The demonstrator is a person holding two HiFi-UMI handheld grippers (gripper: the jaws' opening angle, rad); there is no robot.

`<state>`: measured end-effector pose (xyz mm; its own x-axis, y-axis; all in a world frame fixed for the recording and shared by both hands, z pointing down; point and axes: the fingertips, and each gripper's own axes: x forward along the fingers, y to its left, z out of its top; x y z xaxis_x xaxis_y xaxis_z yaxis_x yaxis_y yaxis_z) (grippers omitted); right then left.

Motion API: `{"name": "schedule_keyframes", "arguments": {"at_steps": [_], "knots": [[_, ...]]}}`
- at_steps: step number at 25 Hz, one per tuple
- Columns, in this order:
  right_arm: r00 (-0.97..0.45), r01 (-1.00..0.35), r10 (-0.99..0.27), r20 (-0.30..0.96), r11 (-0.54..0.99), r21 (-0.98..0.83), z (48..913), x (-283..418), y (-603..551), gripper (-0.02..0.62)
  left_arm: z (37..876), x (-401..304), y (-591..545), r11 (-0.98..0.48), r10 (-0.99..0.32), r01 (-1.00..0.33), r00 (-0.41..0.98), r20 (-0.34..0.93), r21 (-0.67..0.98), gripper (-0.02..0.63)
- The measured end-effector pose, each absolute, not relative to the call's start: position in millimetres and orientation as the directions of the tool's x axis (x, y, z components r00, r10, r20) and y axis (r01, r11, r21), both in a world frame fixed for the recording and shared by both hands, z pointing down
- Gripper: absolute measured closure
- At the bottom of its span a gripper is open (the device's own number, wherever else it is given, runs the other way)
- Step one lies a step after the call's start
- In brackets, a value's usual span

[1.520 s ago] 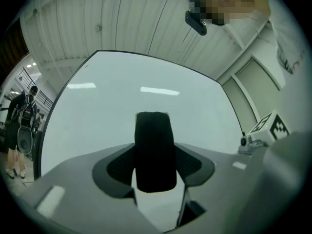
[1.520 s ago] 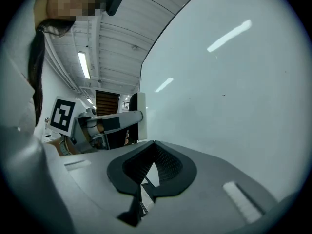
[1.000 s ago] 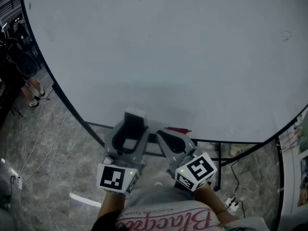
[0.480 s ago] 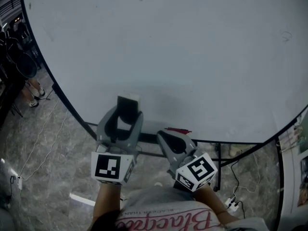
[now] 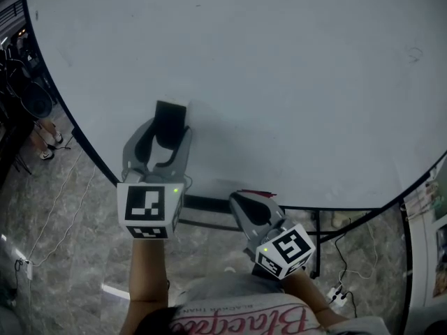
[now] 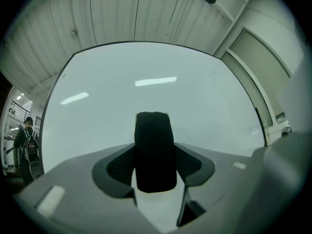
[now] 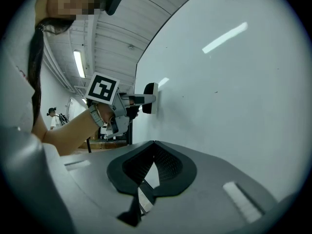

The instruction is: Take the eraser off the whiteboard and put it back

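Note:
The whiteboard [image 5: 279,82] fills the upper head view. My left gripper [image 5: 170,130] is shut on the dark eraser [image 5: 170,119], which it holds up in front of the board's lower left part. In the left gripper view the eraser [image 6: 155,150] stands upright between the pads, pointing at the board [image 6: 204,101]. The right gripper view shows the eraser [image 7: 150,98] with its far face at the board's surface. My right gripper [image 5: 241,202] hangs lower, near the board's bottom edge, shut with nothing in it [image 7: 154,145].
A red marker [image 5: 255,194] lies at the board's bottom edge, just beyond the right gripper. Under the board are its dark stand legs [image 5: 318,239] and a power strip with cables [image 5: 336,295] on the stone floor. People stand far off at the left [image 6: 24,140].
My left gripper has carried the eraser up and to the left along the board and rolled a little. The right gripper has stayed where it was.

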<state>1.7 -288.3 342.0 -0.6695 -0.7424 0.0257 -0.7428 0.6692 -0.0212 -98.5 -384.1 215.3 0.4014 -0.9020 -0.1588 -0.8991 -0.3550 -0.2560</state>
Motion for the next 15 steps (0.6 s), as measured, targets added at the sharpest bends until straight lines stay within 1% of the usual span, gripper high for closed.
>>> {"name": "schedule_keyframes", "arguments": {"at_steps": [6, 10, 14, 15], "knots": [[-0.671, -0.741, -0.741, 0.031, 0.671, -0.027, 344.1, 2.2, -292.8, 0.594, 198.9, -94.5, -395.7, -0.332, -0.912, -0.896, 0.385, -0.143, -0.295, 0.374], [-0.671, -0.741, -0.74, 0.035, 0.671, -0.032, 345.8, 2.2, -294.6, 0.594, 199.3, -93.8, -398.3, -0.343, -0.911, -0.89, 0.393, -0.124, -0.302, 0.373], [-0.674, -0.739, -0.738, 0.037, 0.673, -0.036, 346.4, 0.6, -295.7, 0.594, 198.9, -93.7, -397.3, -0.342, -0.906, -0.884, 0.4, -0.138, -0.318, 0.367], [-0.676, -0.737, -0.736, 0.037, 0.675, -0.037, 346.4, -0.6, -295.9, 0.594, 198.8, -93.6, -397.7, -0.339, -0.905, -0.884, 0.4, -0.144, -0.322, 0.357]]}}
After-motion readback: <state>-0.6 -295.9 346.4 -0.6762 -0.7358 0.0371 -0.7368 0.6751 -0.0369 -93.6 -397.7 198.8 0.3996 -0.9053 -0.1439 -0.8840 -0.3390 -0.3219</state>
